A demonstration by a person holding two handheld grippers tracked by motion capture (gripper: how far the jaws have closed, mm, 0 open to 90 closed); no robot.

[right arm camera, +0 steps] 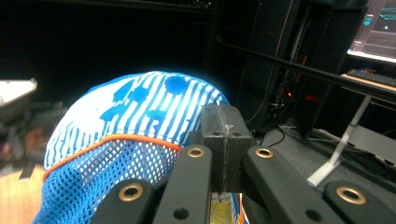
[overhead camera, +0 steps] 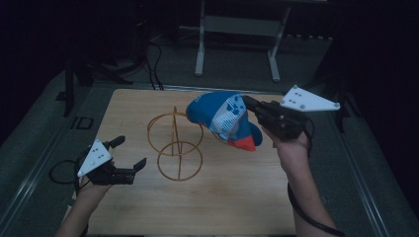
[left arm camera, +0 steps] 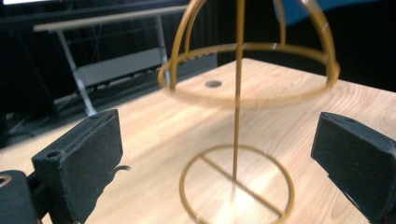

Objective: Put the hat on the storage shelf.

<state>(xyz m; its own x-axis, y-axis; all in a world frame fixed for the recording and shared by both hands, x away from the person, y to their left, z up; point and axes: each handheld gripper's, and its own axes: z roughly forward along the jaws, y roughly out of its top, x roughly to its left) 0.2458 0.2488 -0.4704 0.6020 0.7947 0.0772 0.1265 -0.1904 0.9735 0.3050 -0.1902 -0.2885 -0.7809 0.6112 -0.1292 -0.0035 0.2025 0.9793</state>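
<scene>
A blue cap (overhead camera: 222,118) with white stripes, blue mesh and an orange brim hangs in the air right of and partly over a gold wire hat stand (overhead camera: 175,144) that stands on the wooden table (overhead camera: 148,207). My right gripper (overhead camera: 253,104) is shut on the cap's edge; up close the striped crown and mesh (right arm camera: 135,121) sit just left of the pressed-together jaws (right arm camera: 224,135). My left gripper (overhead camera: 131,154) stands open near the table's left edge, pointing at the stand. Between its two black pads (left arm camera: 81,161) I see the stand's post and base ring (left arm camera: 237,184).
A white metal frame (overhead camera: 237,39) stands on the floor beyond the table. Black cables (overhead camera: 155,64) run across the floor at the back left. A small dark hole (left arm camera: 213,84) marks the tabletop behind the stand. Dark floor surrounds the table.
</scene>
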